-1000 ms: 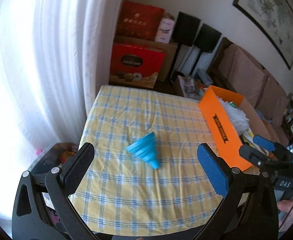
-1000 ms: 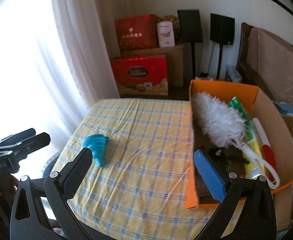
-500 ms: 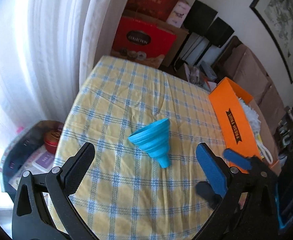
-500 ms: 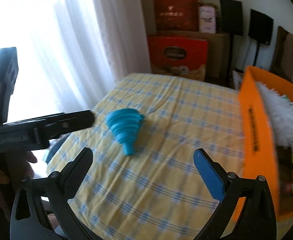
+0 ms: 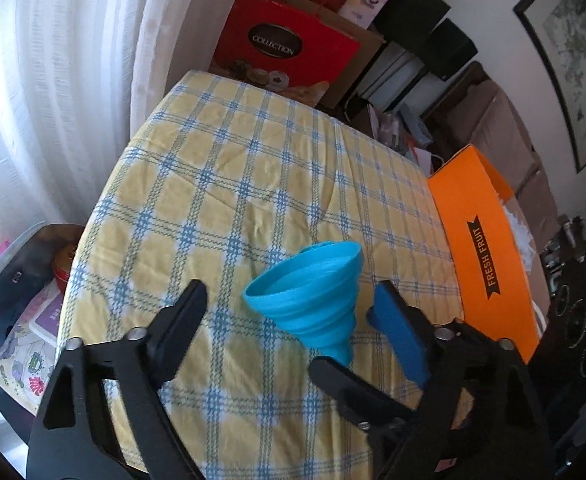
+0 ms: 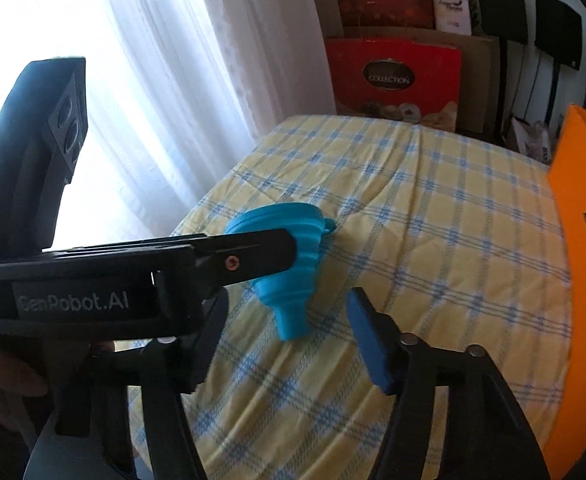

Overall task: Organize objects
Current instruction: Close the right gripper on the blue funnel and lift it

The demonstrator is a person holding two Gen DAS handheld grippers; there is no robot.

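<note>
Both grippers have dropped toward the blue funnel [image 5: 313, 300], which lies on its side on the checked tablecloth [image 5: 253, 168]; the left gripper [image 5: 289, 312] and right gripper [image 6: 289, 332] have just been narrowing their jaws around it, pads not yet touching, so a two-handed pickup looks imminent.

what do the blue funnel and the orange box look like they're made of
Blue funnel: likely silicone or soft plastic, matte; its cone is stepped in concentric folds like a collapsible type. Orange box: looks like printed cardboard, smooth and slightly glossy, with a flat thin wall and a printed "FRESH FRUIT" banner.
</note>
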